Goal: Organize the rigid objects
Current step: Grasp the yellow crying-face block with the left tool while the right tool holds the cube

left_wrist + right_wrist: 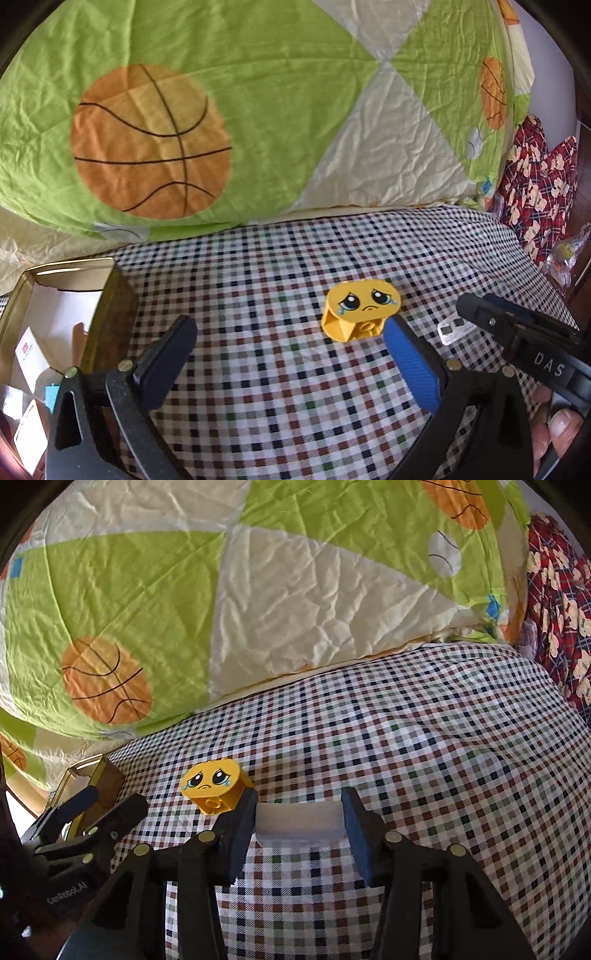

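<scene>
- A bed covered in a checked sheet (424,738) fills both wrist views, with a green and cream quilt (258,92) printed with basketballs bunched along its far side.
- The right gripper (299,823) has its jaws closed on a small white block (300,821), one pad pressed to each end; the block is lifted just above the sheet.
- A yellow toy block with a sad, teary face (360,312) lies on the sheet, just beside the right gripper's left pad.
- The left gripper (291,350) hovers over the sheet with its jaws spread wide and nothing between them; the yellow toy sits just past its blue-padded finger.
- A gold-rimmed tin box (62,295) stands open at the left edge of the bed, with white cards inside.
- A red patterned cloth (539,184) lies heaped at the far right.
- A person's fingertips (557,428) show at the lower right of the left view.
</scene>
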The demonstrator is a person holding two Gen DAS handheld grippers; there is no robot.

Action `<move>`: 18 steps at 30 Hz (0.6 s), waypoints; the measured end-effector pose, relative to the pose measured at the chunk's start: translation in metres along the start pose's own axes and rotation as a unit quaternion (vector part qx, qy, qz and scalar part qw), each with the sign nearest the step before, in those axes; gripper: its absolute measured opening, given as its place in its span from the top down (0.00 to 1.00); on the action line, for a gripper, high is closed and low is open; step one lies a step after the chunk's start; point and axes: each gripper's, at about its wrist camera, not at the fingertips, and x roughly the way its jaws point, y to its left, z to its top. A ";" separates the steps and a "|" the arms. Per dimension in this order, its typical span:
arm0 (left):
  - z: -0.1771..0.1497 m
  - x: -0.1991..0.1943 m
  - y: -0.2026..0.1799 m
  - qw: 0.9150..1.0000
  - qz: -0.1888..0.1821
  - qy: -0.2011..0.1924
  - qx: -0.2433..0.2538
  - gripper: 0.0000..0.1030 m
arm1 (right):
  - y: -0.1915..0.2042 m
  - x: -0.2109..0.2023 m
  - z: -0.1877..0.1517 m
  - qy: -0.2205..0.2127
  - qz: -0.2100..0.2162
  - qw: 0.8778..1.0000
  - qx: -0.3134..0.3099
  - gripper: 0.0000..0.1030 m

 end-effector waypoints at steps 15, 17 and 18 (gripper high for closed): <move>0.008 0.050 -0.035 0.999 -0.027 0.041 0.023 0.01 | -0.022 0.007 0.010 -0.008 -0.034 0.999 0.019 0.52; 0.009 0.054 -0.039 0.998 -0.030 0.046 0.026 0.01 | -0.022 0.006 0.011 -0.011 -0.036 0.999 0.020 0.52; 0.009 0.056 -0.039 0.998 -0.031 0.050 0.026 0.01 | -0.022 0.006 0.011 -0.011 -0.036 0.999 0.021 0.52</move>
